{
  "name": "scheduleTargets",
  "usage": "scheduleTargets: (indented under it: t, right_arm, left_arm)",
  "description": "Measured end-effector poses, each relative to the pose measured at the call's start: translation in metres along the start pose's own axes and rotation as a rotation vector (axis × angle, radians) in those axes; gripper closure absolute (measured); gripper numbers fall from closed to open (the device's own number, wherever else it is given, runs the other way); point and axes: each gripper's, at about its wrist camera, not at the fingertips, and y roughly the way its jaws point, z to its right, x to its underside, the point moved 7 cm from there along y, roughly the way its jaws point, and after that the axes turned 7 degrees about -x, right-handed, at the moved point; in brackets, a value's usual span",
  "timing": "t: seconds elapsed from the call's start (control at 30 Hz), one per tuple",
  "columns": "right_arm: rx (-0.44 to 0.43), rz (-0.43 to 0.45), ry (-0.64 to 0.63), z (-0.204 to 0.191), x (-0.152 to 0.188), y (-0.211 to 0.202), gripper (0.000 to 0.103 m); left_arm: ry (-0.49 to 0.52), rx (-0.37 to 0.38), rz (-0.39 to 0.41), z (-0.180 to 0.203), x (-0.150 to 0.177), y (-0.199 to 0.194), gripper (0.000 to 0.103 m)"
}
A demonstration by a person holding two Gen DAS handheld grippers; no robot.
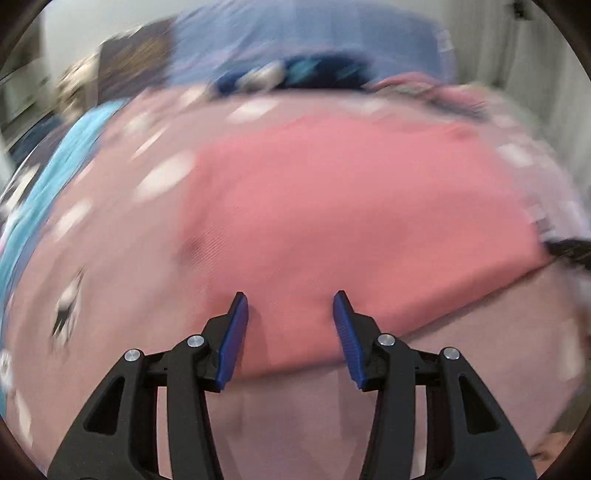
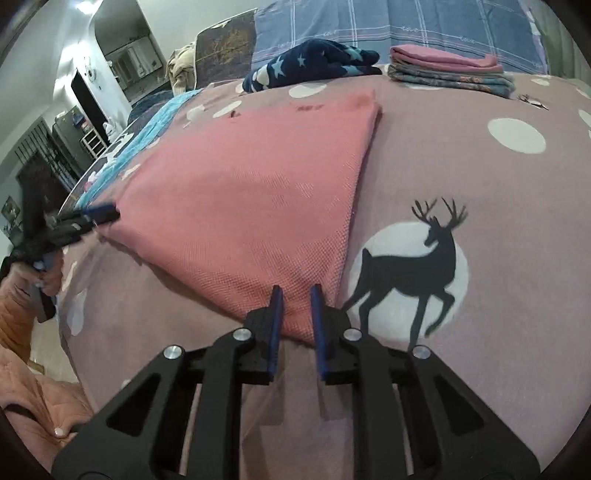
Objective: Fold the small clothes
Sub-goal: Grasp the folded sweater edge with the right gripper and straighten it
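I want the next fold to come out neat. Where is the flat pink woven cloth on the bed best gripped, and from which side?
Grip the pink woven cloth at its two near corners, coming in low from the near edge of the bedspread. It lies flat and tapers to thin corners there. The right tool already straddles the near corner and the left tool sits at the other.

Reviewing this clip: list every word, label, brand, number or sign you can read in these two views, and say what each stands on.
"love": small white script repeated along the stripes of the blue checked sheet behind the bed, just legible.
Dark red marks on the far edge of the pink cloth: too small to read.
Left wrist view: blurred, no text legible.
Grippers: no markings seen.
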Motion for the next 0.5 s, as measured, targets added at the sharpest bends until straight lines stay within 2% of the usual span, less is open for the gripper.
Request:
scheduleTargets:
  t: [0.07,0.13,0.23,0.33,0.4,0.5]
  right_arm:
    - [0.057,0.034,-0.018,-0.008,-0.009,-0.011,0.085]
    - [0.068,0.066,-0.055,-0.025,-0.017,-0.019,0.081]
    - [0.012,0.092,-0.063,-0.054,-0.024,-0.01,0.078]
    - [-0.032,0.069,-0.07,-0.082,-0.023,0.019,0.073]
    - [-0.048,0.049,-0.076,-0.104,-0.024,0.04,0.073]
    - [-0.075,0.072,-0.104,-0.14,-0.037,0.06,0.071]
  left_arm:
    - [-0.018,0.047,0.049,-0.009,0.006,-0.007,0.051]
    - [0.008,0.033,0.077,-0.006,0.001,-0.007,0.051]
    - [0.022,0.048,0.112,0.003,0.002,-0.013,0.049]
    - [0.031,0.063,0.133,-0.001,0.007,-0.007,0.046]
    - [0.014,0.091,0.142,-0.002,0.011,-0.014,0.046]
    - [-0.012,0.132,0.144,-0.004,0.011,-0.015,0.045]
